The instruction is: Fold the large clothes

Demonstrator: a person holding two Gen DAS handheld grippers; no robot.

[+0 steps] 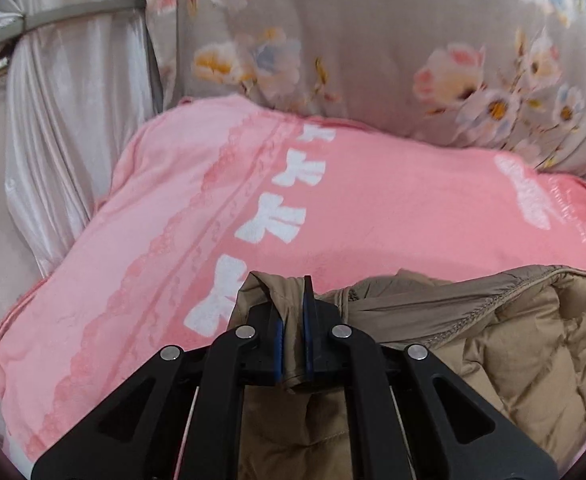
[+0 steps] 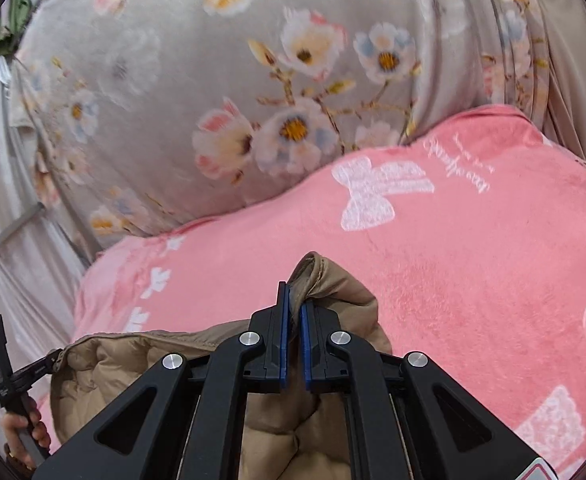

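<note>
— Where's the jacket [image 1: 513, 344]?
— At six o'clock, on the pink blanket [image 1: 373, 208].
— The tools?
— Left tool [image 1: 292, 320] nearly closed, pinching its tan fabric; right tool [image 2: 295, 320] likewise clamps a bunched edge.
— Beyond?
— A floral quilt [image 2: 221, 92] at twelve o'clock.

Tan jacket [image 1: 513, 344]: quilted, slightly shiny synthetic cloth w/ stitched seams. Pink blanket [image 1: 373, 208]: soft, matt fleece, fuzzy nap, white bow prints. Floral sheet [image 2: 221, 92], upper frame: smooth, faintly satiny fabric. Curtain [image 1: 53, 128], upper left: glossy, silky. Left gripper [image 1: 293, 320] & right gripper [image 2: 295, 320]: matt black plastic, blue rubbery pads, bright metal pins.
</note>
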